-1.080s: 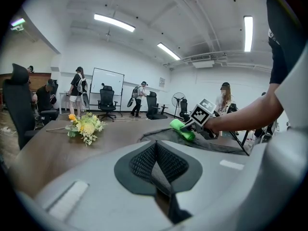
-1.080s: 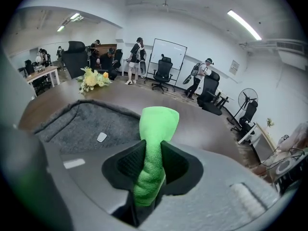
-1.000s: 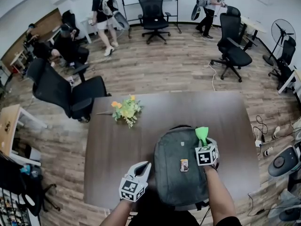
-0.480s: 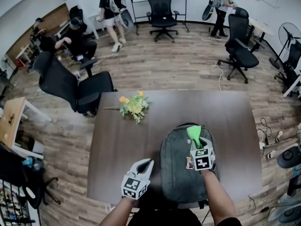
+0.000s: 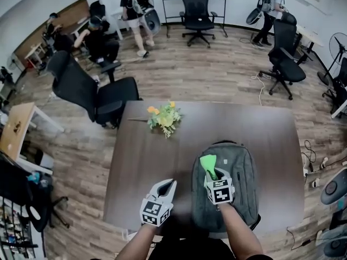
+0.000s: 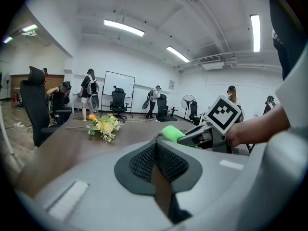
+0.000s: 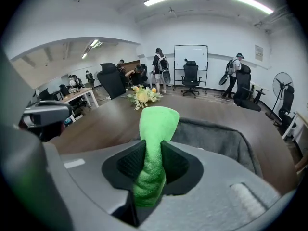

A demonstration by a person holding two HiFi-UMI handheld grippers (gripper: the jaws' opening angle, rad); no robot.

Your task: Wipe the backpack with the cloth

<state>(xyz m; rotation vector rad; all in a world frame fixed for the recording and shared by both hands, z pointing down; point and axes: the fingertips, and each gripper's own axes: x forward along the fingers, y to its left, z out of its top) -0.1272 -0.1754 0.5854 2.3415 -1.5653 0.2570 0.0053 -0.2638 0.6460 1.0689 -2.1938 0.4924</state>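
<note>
Wood-floored office, dark brown worktop front and centre, and the grey backpack lies flat on its right half, close to the near edge. A bunch of yellow and orange flowers sits well apart from it, toward the far left of the worktop, with bare surface between the two. One black office chair is parked off the left corner, and there are more chairs and people along the back wall. The right gripper is out over the backpack's left side, forearm reaching in from below, jaws clamped on the green cloth — it pokes past the tips in a rolled tuft. The left gripper hovers over bare worktop just left of the backpack — jaws pressed together, nothing in them.
</note>
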